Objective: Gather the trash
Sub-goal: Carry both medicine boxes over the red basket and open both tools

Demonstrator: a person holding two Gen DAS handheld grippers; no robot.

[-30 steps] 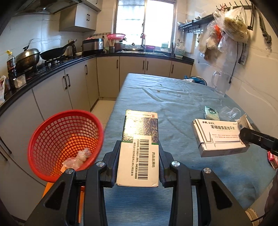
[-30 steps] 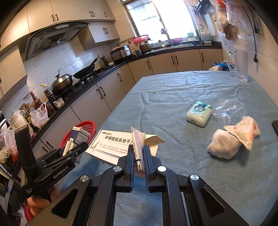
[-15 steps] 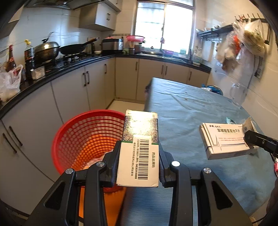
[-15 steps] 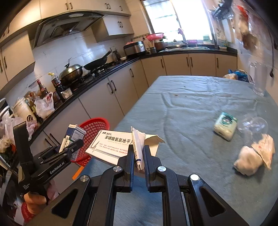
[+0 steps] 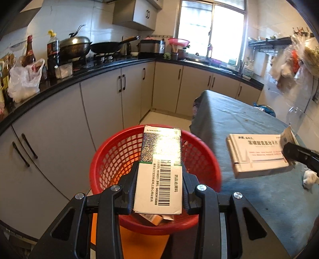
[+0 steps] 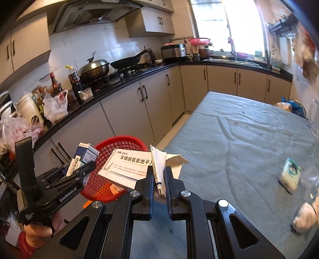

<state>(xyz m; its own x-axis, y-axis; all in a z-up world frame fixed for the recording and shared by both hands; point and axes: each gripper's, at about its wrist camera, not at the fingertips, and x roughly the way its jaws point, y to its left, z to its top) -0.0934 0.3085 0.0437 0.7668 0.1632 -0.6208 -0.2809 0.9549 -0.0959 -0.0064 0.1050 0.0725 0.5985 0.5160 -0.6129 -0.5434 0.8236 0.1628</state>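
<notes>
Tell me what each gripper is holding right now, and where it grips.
Left gripper: green-and-white barcode box, clamped on its long sides near the lower end. Right gripper: flat white box, pinched by its open end flap.

Home kitchen: wok (image 5: 74, 46) on stove, cabinets (image 5: 111, 103), range hood (image 6: 89, 15).

The left wrist camera looks forward and down along its gripper, close above the red basket (image 5: 155, 179) just off the near left corner of the table (image 5: 249, 127). The right wrist camera looks the same way from over the table's near edge, farther back. Both views share the basket, the table and the counter (image 6: 139, 77) behind.
</notes>
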